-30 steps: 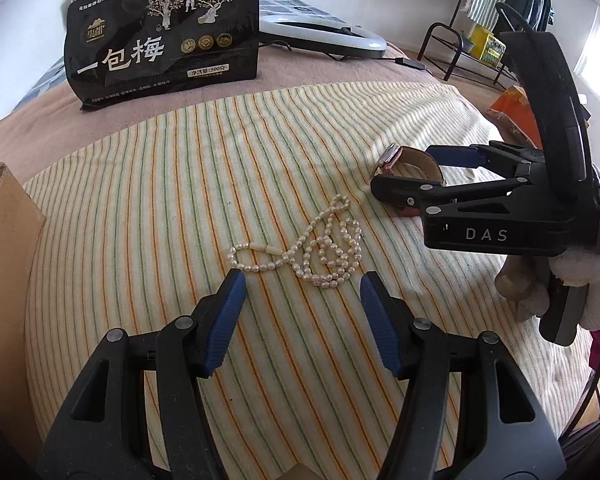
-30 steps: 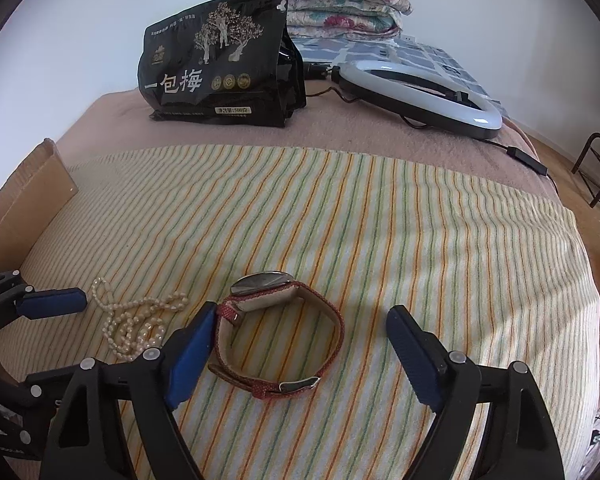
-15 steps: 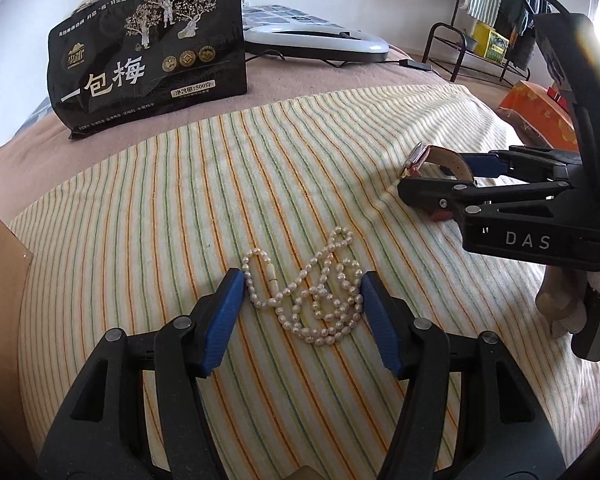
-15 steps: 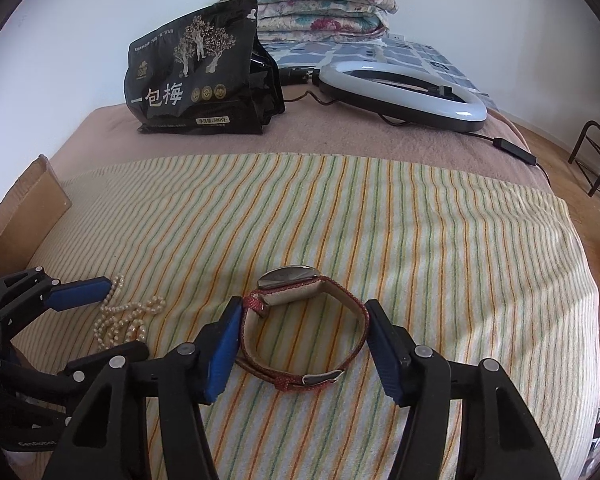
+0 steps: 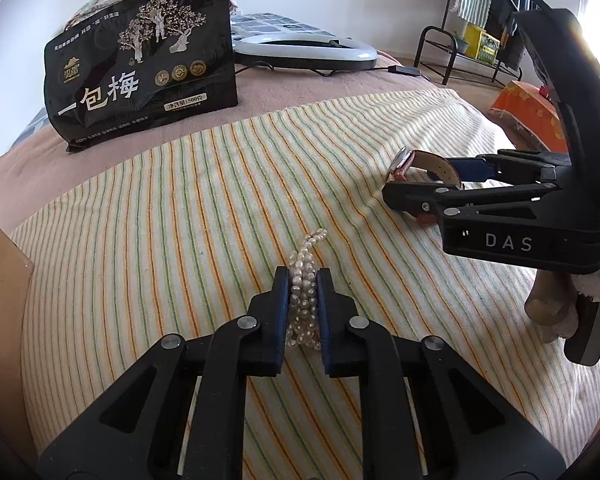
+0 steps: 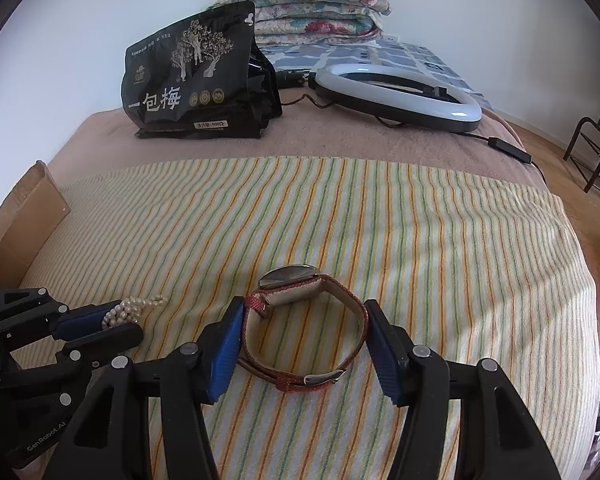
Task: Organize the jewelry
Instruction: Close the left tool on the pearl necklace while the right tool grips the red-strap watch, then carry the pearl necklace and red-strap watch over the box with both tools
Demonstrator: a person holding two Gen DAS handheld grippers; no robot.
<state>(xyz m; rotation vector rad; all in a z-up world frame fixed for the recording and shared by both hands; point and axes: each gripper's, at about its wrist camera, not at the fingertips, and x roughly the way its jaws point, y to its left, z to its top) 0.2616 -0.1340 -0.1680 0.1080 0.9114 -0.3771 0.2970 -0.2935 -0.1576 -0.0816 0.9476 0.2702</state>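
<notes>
Striped cloth (image 6: 380,216): woven, matt, slightly napped. Pearl necklace (image 5: 303,292): small irregular beads, soft sheen. Watch (image 6: 300,320): polished metal case, textured red strap. Snack bag (image 6: 196,80): glossy black film. Cardboard (image 6: 24,208): matt, brown.

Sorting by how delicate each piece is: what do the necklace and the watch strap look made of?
Necklace: small, uneven, creamy beads with soft sheen, likely pearl or imitation. Watch strap: red woven-looking outside, pale lining, probably fabric or textured leather; metal buckle.

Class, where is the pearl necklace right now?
In the left wrist view, the pearl necklace is bunched between the closing left claw on the striped cloth.
</notes>
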